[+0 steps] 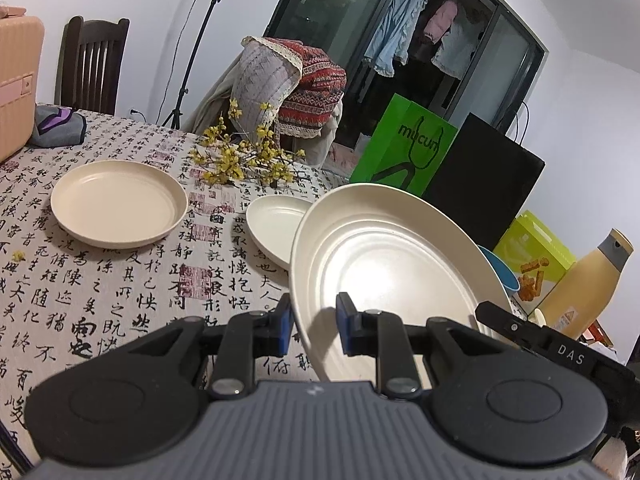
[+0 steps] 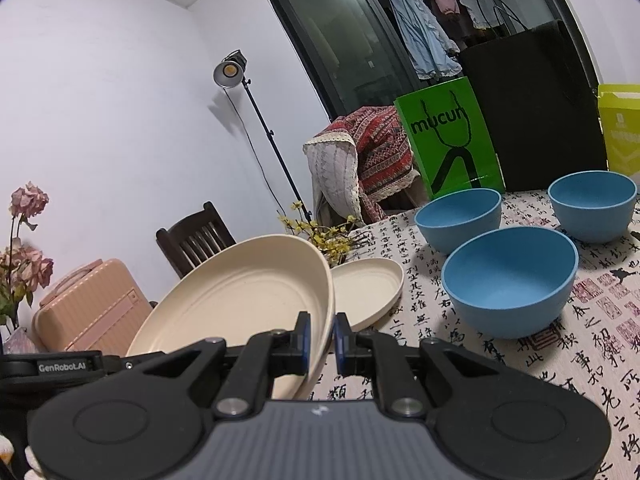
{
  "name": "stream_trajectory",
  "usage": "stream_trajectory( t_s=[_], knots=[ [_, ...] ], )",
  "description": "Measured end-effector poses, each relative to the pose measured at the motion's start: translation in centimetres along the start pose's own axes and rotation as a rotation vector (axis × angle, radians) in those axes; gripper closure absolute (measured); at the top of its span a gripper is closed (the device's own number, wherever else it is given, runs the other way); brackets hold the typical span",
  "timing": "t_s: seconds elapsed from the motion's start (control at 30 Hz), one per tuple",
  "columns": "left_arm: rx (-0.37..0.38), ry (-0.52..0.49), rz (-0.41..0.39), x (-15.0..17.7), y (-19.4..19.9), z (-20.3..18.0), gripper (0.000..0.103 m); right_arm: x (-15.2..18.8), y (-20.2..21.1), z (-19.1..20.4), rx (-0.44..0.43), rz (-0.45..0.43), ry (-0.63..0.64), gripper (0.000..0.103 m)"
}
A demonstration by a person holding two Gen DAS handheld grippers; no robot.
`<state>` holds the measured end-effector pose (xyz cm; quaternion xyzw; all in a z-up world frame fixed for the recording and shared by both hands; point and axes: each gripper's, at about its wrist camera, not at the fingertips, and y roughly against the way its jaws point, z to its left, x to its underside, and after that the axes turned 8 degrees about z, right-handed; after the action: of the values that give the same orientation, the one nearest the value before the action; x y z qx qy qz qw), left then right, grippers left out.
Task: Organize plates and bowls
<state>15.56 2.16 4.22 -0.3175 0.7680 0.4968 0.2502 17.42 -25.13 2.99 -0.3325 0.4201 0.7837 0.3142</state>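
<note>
We hold one large cream plate [image 1: 384, 272] between us, tilted up off the table. Our left gripper [image 1: 314, 322] has its blue pads narrowed on the plate's near left rim, and our right gripper [image 2: 322, 338] pinches the opposite rim, its jaws almost together with the thin edge between them.

The table wears a pale tablecloth [image 1: 120, 280] printed all over with black calligraphy and red seals. Beyond the lifted plate, a smaller cream plate [image 1: 276, 224] lies flat, partly hidden by it, and a second flat cream plate [image 1: 118, 204] sits well apart to the left. A spray of yellow flowers [image 1: 248, 156] lies on the cloth behind both.

From the right wrist we see three blue bowls [image 2: 510, 280] standing upright and close together on the cloth, to the right of the plates.

Round the far edge stand a green paper bag [image 2: 448, 136], a black bag [image 2: 536, 108] and a tan bottle [image 1: 584, 284]; what lies beside the bottle is too blurred to name. A peach suitcase [image 2: 92, 308] sits at the left, with a dark wooden chair [image 1: 94, 64] behind. A chair draped in patterned cloths [image 1: 296, 88], a light stand [image 2: 232, 70] against the white wall and clothes hanging behind a dark glass door [image 1: 412, 32] fill the room.
</note>
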Motion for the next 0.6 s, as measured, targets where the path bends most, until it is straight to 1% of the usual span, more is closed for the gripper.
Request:
stream_trajectory(
  t_s=[0.6],
  knots=[
    [0.001, -0.033, 0.042, 1.7, -0.7, -1.1, 0.081, 1.6, 1.3, -1.5, 0.012, 0.021, -0.027, 0.091]
  ],
)
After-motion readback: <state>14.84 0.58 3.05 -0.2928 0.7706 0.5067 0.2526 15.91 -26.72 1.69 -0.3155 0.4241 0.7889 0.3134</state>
